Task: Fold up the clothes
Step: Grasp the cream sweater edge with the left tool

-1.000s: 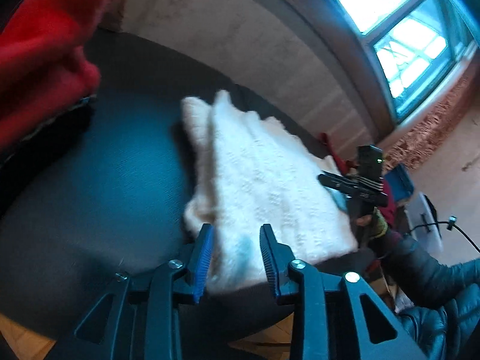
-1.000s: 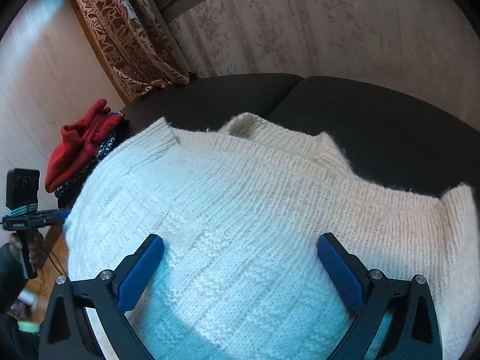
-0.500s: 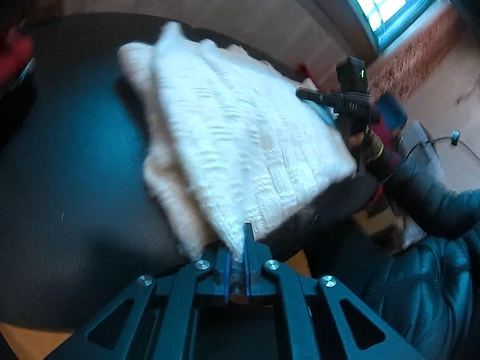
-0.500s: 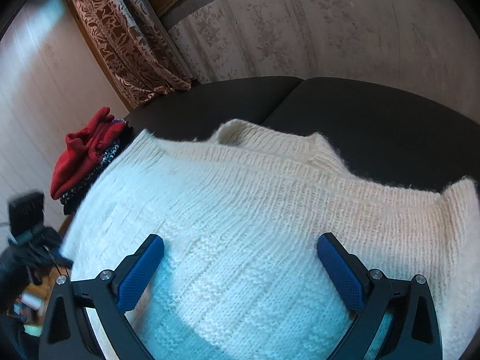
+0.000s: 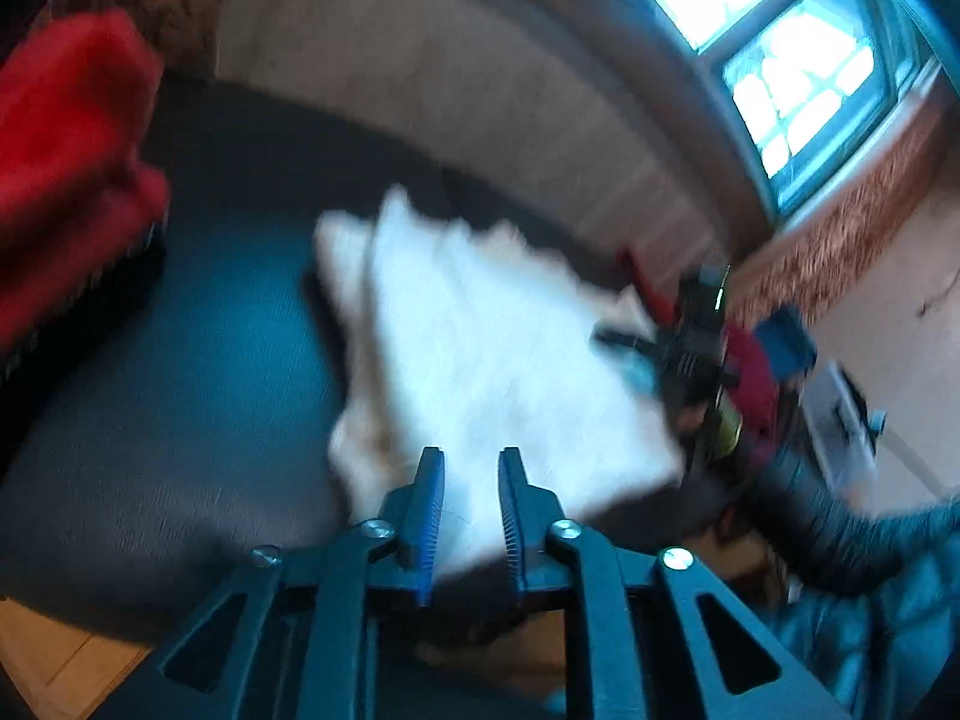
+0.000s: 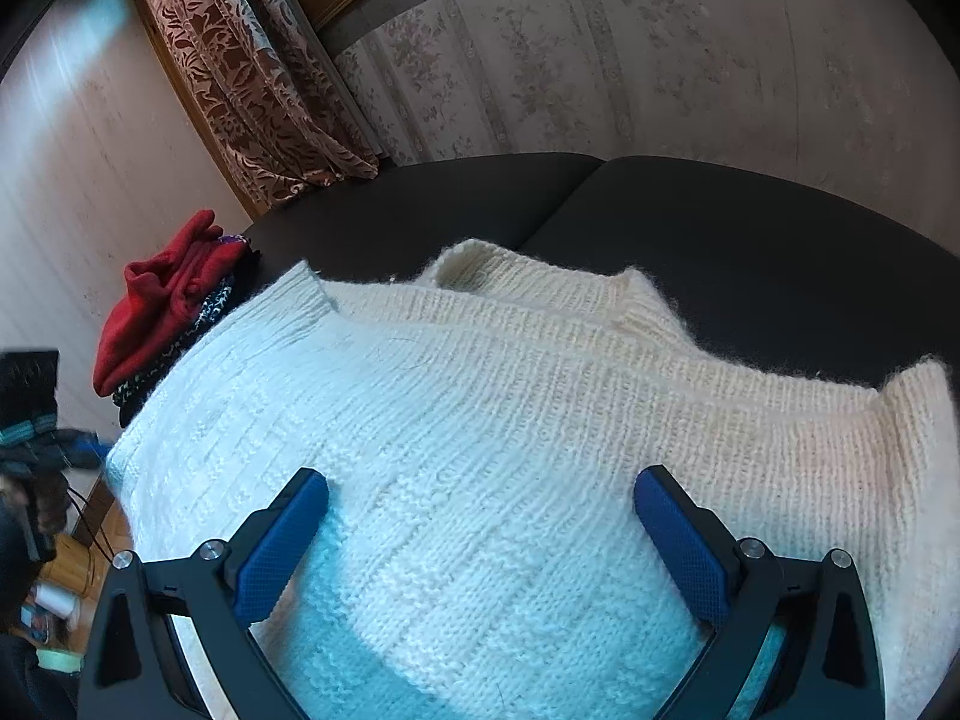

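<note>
The cream-white knitted sweater (image 6: 510, 450) lies folded on the dark sofa seat (image 5: 180, 360). Left claw (image 5: 471, 462) gapes narrowly at its six-o'clock corner, gripping nothing; right claw (image 6: 480, 504) hovers wide open. Next: pinch an edge and fold again, probably.

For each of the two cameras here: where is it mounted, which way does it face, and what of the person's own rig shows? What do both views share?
Left wrist: sits on the left gripper, faces across the black sofa toward a window; the right gripper and sleeve show, blurred.
Right wrist: sits on the right gripper, jaws wide over the white sweater, facing the wallpapered wall.
Shared: sweater, sofa, red clothes.
</note>
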The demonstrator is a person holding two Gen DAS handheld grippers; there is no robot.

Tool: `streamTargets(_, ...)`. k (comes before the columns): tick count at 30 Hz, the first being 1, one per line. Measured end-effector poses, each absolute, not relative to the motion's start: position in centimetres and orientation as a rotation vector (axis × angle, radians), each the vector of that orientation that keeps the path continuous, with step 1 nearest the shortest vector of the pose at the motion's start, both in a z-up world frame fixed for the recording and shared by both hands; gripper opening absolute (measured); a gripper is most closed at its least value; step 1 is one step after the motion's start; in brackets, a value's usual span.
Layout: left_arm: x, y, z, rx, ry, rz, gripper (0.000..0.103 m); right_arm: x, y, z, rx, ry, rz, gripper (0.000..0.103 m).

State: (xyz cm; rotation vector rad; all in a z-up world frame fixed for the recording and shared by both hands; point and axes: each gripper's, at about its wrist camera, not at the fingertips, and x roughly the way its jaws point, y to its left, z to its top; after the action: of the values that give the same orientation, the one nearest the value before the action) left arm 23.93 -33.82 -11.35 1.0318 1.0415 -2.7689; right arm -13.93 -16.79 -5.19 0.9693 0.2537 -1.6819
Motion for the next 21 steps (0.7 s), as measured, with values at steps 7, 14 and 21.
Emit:
streamTargets(7, 15.3, -30.3, -12.9, 1.137, 0.844, -2.772, 0.017, -13.7, -16.7, -5.1, 0.964, 0.264, -1.694, 0.103)
streamTargets(14, 16.7, -30.4, -16.0, 1.184, 0.831, -2.701, 0.005, -13.5, -16.3, -5.2, 0.968, 0.288, -1.711, 0.103)
streamTargets(21, 15.3, -31.5, -12.1, 1.055, 0.859, -2.731, 0.014, -12.7, -15.7, -3.6, 0.980, 0.268, -1.749, 0.103)
